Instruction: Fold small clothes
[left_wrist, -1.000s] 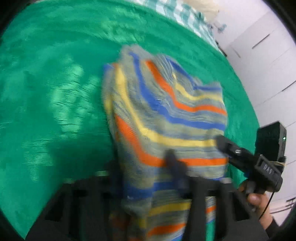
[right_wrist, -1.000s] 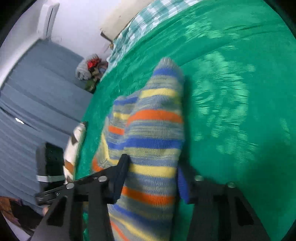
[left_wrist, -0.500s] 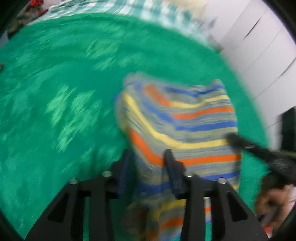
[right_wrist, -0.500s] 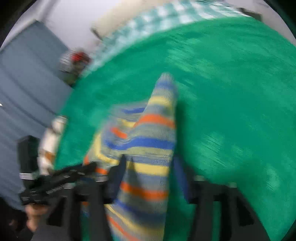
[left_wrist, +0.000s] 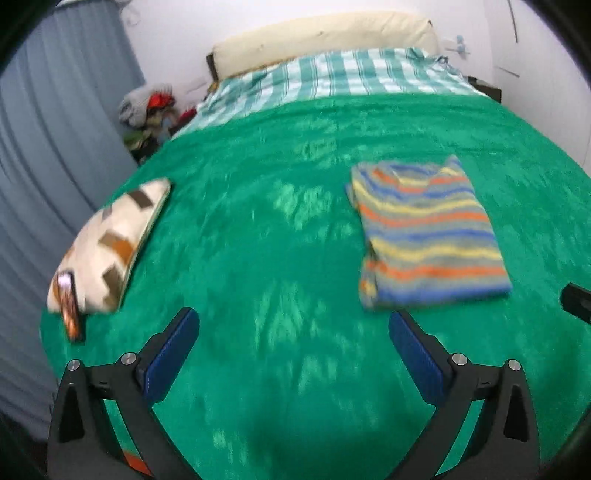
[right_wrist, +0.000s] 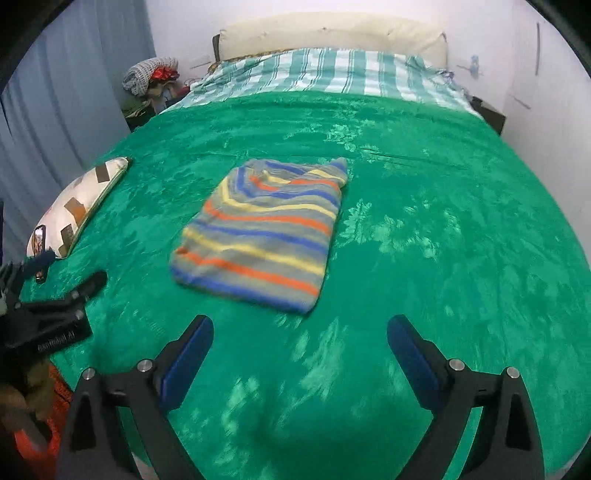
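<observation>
Hovering above the green blanket, the right tongs are spread wide with nothing between their blue pads. The left tongs are likewise spread and empty over the same blanket. Just ahead of both lies the striped sweater, folded into a flat rectangle on the bed, apart from either pair of tongs. In the right view the left tongs' black body carries white lettering too blurred to read with confidence. Farther left, a patterned cushion rests at the blanket's edge with a phone leaning against it. Beyond are a checked sheet and a cream pillow.
</observation>
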